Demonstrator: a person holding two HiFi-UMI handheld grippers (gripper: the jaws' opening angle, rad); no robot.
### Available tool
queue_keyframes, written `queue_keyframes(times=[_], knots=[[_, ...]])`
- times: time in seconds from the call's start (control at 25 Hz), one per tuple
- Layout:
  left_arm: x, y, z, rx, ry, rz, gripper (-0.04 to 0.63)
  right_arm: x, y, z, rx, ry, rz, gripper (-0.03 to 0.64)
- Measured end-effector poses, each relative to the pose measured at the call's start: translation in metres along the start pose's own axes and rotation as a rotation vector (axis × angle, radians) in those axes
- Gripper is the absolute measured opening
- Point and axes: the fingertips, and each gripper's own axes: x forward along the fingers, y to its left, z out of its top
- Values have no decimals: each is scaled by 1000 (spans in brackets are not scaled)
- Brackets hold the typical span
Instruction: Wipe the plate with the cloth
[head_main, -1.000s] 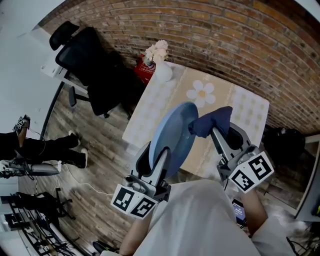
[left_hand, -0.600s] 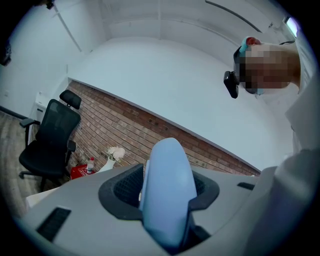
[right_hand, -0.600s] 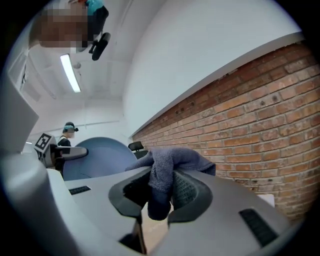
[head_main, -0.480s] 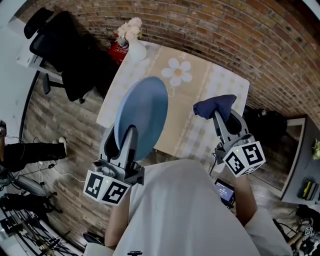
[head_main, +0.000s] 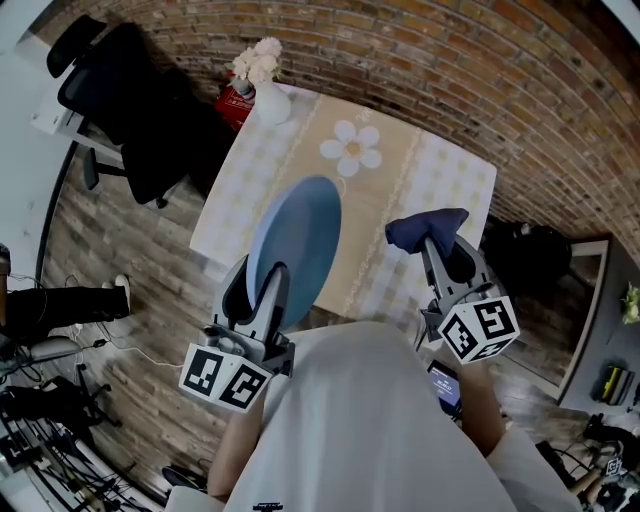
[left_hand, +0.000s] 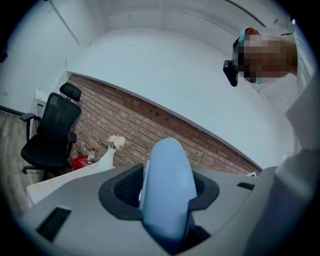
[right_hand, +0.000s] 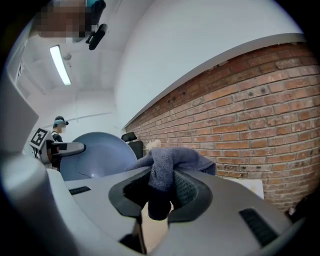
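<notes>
blue plate clamped between left fingers, cloth between right fingers.

Count as observed:

- Grippers: two, a left gripper and a right gripper.
- One blue plate, clamped between the left jaws.
- One dark blue cloth, pinched between the right jaws.
- One table, below and beyond both pairs of jaws.
- One flower-shaped mat, ahead of the jaws.
- One white vase, far beyond the left jaws.
- One black office chair, out to the left of the left jaws.
</notes>
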Motion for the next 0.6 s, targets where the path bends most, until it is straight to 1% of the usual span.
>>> queue_keyframes(times=[0.4,0.6], knots=[[4,-1,1,-11,5,0,187,4,6,-2,6,13,4,103],[8,-2,3,-12,-1,-2,187,9,3,-1,34,12,14,103]])
